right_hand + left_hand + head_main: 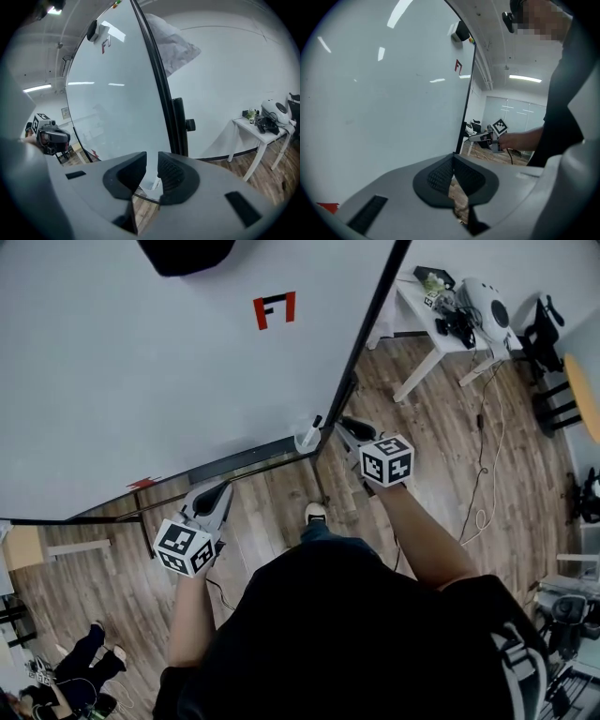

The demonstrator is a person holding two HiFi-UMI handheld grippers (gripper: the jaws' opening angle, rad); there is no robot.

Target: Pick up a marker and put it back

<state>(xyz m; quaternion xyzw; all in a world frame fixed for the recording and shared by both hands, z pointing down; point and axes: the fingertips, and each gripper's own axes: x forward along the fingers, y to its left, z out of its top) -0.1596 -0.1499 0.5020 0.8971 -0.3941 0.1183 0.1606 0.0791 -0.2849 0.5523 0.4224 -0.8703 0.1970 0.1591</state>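
Observation:
A white marker [312,427] with a black cap stands tilted in a small pale holder [306,439] at the whiteboard's [141,381] lower right corner. My right gripper [349,429] hovers just right of it, jaws a little apart and empty. In the right gripper view the holder [151,183] shows pale through the gap of the right gripper [152,161]. My left gripper [217,493] hangs lower left, in front of the board's bottom rail. Seen in its own view, the left gripper [453,161] has its pads meeting at the tips, with nothing between them.
The board's black side frame [373,324] runs up past the holder. A white table [433,334] with gear stands at back right. Cables [483,493] trail over the wood floor. A red mark [274,309] is on the board. A person's legs [84,667] show at lower left.

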